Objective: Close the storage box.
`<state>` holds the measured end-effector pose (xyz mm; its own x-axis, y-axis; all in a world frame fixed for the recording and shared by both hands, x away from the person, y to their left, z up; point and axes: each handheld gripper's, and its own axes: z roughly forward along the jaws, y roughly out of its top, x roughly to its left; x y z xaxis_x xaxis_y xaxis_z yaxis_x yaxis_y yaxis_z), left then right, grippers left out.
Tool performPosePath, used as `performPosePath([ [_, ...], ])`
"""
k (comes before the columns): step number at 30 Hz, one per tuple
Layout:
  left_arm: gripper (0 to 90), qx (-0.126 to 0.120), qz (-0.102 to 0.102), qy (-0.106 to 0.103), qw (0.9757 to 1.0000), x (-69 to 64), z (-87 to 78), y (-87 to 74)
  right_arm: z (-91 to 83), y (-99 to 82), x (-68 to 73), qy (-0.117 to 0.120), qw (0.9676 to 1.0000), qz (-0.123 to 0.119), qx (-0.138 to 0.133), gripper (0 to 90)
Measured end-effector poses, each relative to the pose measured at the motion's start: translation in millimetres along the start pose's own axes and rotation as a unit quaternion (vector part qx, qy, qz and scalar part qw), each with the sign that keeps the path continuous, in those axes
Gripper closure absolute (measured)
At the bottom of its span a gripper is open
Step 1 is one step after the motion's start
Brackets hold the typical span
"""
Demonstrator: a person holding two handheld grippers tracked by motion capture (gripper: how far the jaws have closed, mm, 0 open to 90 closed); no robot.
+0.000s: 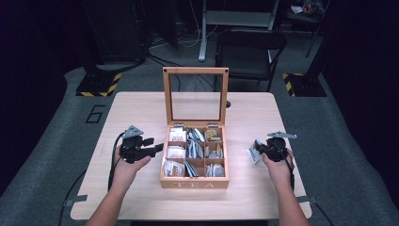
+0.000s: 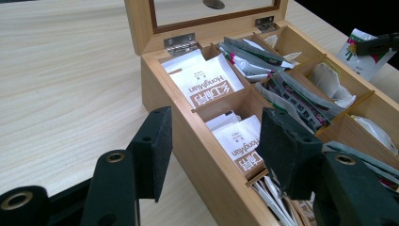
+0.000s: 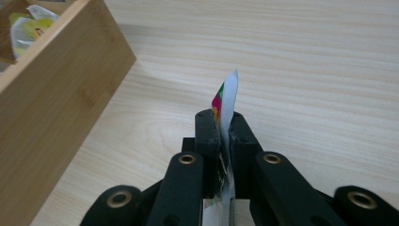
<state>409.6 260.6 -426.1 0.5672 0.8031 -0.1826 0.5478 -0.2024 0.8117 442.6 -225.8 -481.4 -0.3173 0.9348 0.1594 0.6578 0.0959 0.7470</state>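
An open wooden tea box [image 1: 194,182] with a raised glass lid [image 1: 195,96] stands mid-table, its compartments holding several tea packets [image 1: 176,151]. My left gripper [image 1: 157,146] hovers just left of the box, open and holding nothing. In the left gripper view, my left gripper [image 2: 219,141] has one jaw outside the box's left wall [image 2: 197,155] and the other over white packets [image 2: 202,87]. To the right of the box, my right gripper [image 1: 260,149] is shut on a white tea packet [image 1: 253,154] with a coloured print. In the right gripper view, this packet [image 3: 228,96] stands on edge between the pads of my right gripper [image 3: 225,136], low over the table.
The light wooden table [image 1: 141,108] has bare room on both sides of the box. A black chair [image 1: 249,47] stands behind the far edge. Yellow-and-black striped stand bases [image 1: 99,84] sit on the floor beyond the back corners. The box's side wall [image 3: 51,117] is left of my right gripper.
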Motion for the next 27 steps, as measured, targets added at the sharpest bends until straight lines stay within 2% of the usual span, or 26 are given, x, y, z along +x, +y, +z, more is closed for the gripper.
performPosePath([
  [6, 44.9, 0.002, 0.001, 0.000, 1.0000, -0.4, 0.8, -0.2, 2.6, -3.6, -10.3, -0.009, 0.9999, 0.010, 0.002, 81.1],
  [8, 44.9, 0.002, 0.001, -0.001, 1.0000, -0.4, 0.8, -0.2, 3.4, -5.6, -14.9, -0.010, 0.9998, 0.016, 0.003, 79.8],
  [9, 44.9, 0.001, 0.000, 0.001, 1.0000, -0.4, 0.8, -0.4, 4.4, -7.3, -18.1, -0.009, 0.9996, 0.027, 0.005, 78.6],
  [15, 44.8, 0.002, 0.000, 0.000, 1.0000, -0.1, 0.6, -0.3, 7.0, -10.7, -25.0, -0.010, 0.9993, 0.035, 0.011, 76.9],
  [19, 44.8, 0.001, -0.002, 0.000, 1.0000, 0.5, 0.2, -0.2, 6.6, -10.8, -27.3, -0.012, 0.9994, 0.031, 0.009, 76.1],
  [22, 44.7, 0.000, -0.002, 0.000, 1.0000, 0.5, -0.1, -0.1, 6.2, -11.0, -26.7, -0.013, 0.9991, 0.038, 0.011, 74.4],
  [27, 44.7, 0.000, -0.002, -0.001, 1.0000, 0.6, -0.2, -0.2, 5.6, -10.6, -26.1, -0.014, 0.9992, 0.037, 0.005, 66.0],
])
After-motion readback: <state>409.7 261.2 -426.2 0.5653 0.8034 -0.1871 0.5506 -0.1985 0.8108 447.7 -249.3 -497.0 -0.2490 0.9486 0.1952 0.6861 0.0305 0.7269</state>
